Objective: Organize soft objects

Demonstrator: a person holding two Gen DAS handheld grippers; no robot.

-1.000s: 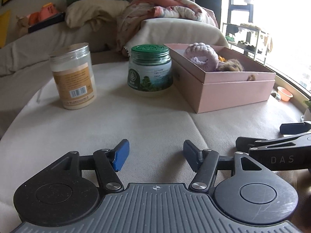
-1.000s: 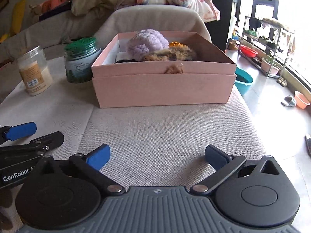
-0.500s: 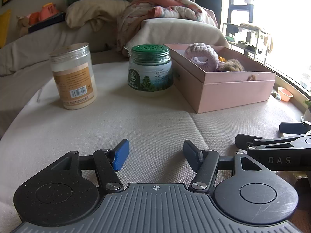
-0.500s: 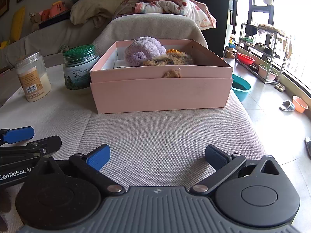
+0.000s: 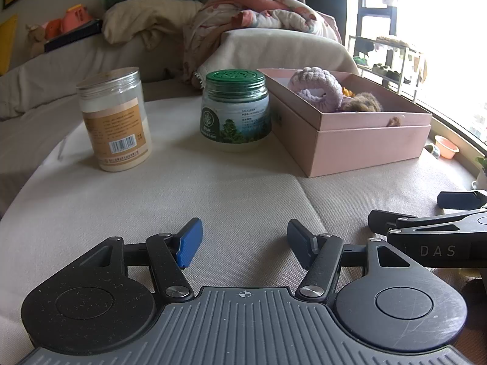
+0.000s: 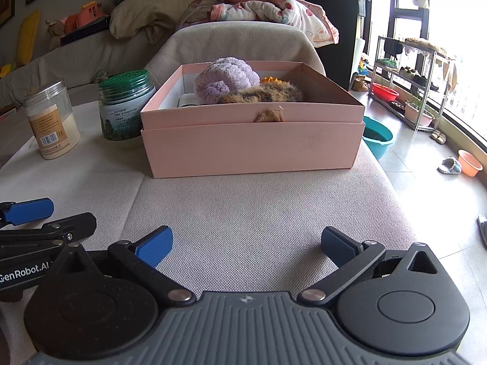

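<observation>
A pink box (image 6: 252, 149) (image 5: 365, 149) stands open on the cloth-covered table (image 6: 258, 213). Inside lie a lilac knitted soft toy (image 6: 225, 79) (image 5: 316, 86), a brown furry toy (image 6: 264, 94) (image 5: 362, 103) with a bit hanging over the front rim, and something orange (image 6: 271, 79) behind. My left gripper (image 5: 243, 238) is open and empty, low over the cloth, well in front of the box. My right gripper (image 6: 246, 245) is open and empty, in front of the box. Each gripper shows at the edge of the other's view.
A green-lidded jar (image 5: 236, 109) (image 6: 126, 103) stands left of the box, and a clear jar of pale powder (image 5: 114, 118) (image 6: 51, 121) further left. A sofa with pillows and a blanket (image 6: 258, 6) is behind. The table's right edge drops to the floor (image 6: 426, 182).
The right wrist view has pulled back and risen slightly, so the box sits a little farther away. The left gripper has hardly moved. Both stay open.
</observation>
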